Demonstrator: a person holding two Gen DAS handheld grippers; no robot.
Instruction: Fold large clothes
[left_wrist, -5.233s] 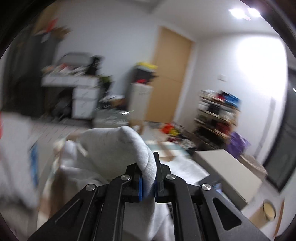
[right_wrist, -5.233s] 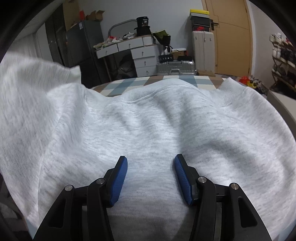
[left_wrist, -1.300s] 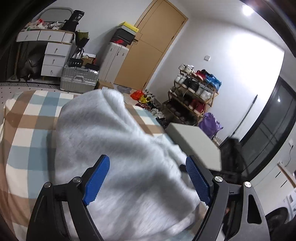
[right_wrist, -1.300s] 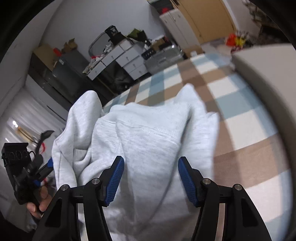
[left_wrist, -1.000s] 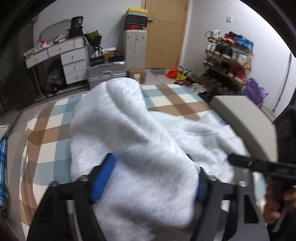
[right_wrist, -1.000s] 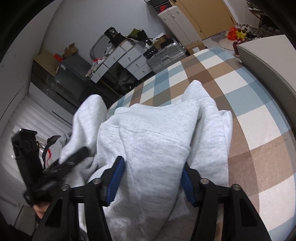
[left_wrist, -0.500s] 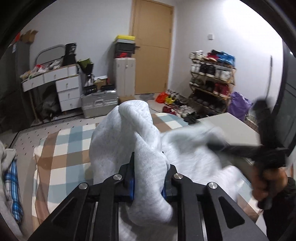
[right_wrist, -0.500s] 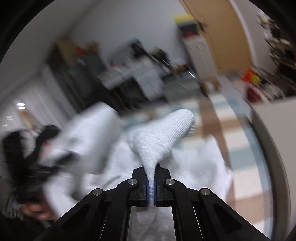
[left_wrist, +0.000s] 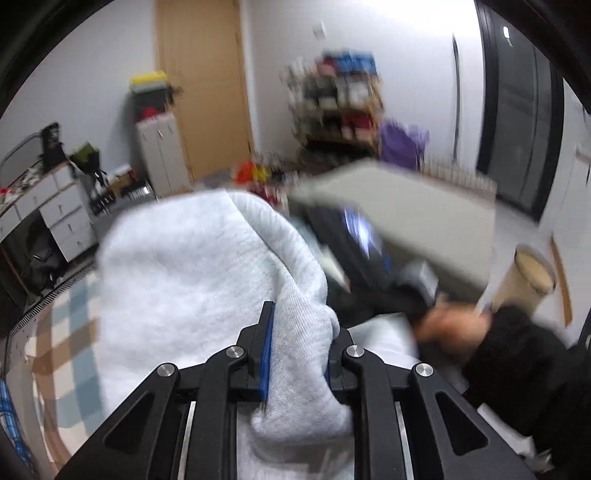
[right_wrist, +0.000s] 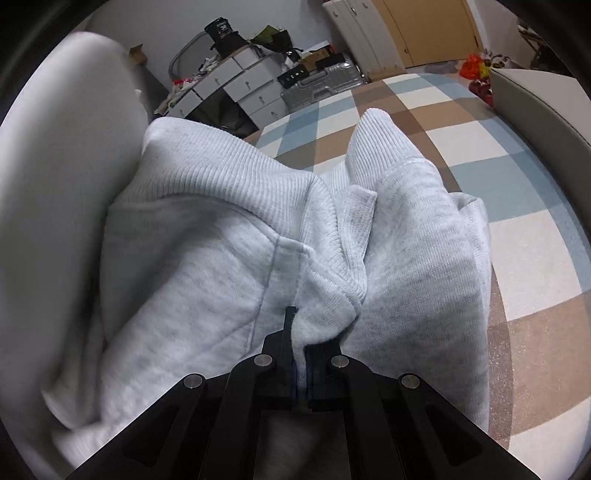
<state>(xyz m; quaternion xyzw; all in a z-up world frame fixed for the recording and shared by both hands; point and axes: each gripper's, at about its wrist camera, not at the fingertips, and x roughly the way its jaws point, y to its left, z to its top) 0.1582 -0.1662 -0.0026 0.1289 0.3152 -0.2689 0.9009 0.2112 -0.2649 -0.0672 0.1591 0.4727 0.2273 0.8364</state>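
A large light grey sweatshirt lies bunched over a checked bedspread. My right gripper is shut on a thick fold of it near the ribbed hem. In the left wrist view the same sweatshirt rises in a mound, and my left gripper is shut on a fold of it. The other hand-held gripper and the person's hand show blurred at the right of that view.
A grey padded bed edge runs along the right. White drawers, a silver suitcase and a wooden door stand beyond the bed. A shoe rack and a round bin stand on the floor.
Both grippers closed on folds of the sweatshirt within the last second and have lifted it. The left view has swung right; the right view has tilted down toward the bed.
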